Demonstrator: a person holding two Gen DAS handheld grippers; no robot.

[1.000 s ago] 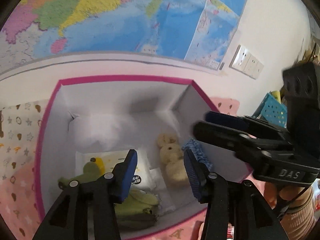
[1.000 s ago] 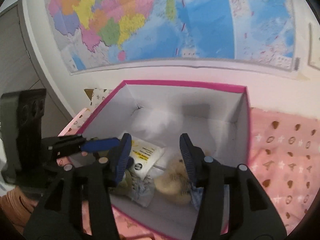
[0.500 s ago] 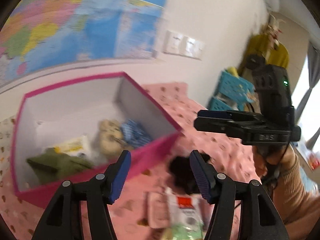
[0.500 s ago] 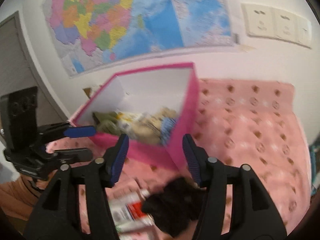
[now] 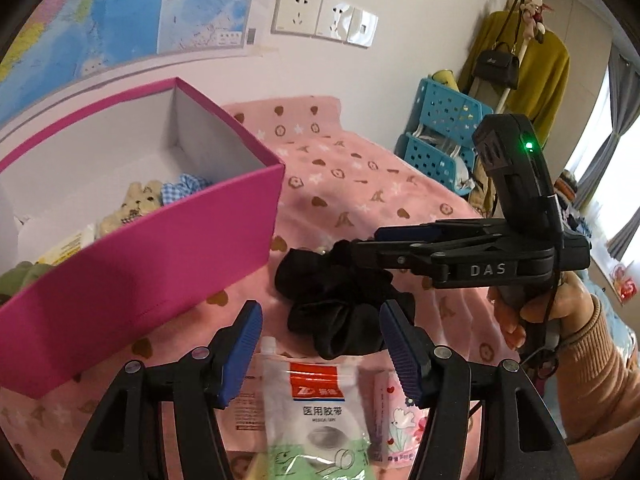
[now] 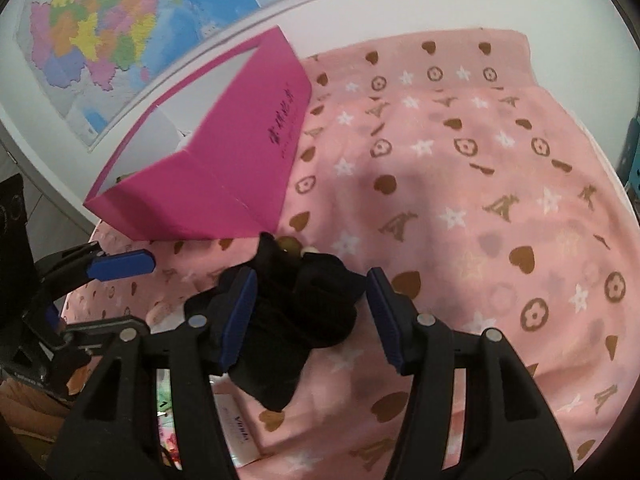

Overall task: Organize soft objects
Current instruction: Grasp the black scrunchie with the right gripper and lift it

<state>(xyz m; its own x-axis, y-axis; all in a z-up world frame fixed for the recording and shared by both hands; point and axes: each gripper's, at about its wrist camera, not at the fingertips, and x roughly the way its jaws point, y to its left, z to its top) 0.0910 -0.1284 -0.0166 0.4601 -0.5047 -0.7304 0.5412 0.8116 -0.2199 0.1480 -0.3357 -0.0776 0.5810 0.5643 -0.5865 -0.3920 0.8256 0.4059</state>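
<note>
Our right tongs [image 6: 308,316] stood apart astride the black scrunchie [image 6: 304,312] at lower centre; left tongs [image 5: 320,344] apart, empty. Probably best: sink deeper, pinch its bulk.

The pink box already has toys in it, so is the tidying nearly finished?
Partly. The pink box already holds a teddy bear, a blue checked cloth and something green. Right now both tongs are empty and open: the right tongs sit around the black scrunchie, not yet squeezing. Still out on the pink blanket: the scrunchie and the tape pouch.
</note>
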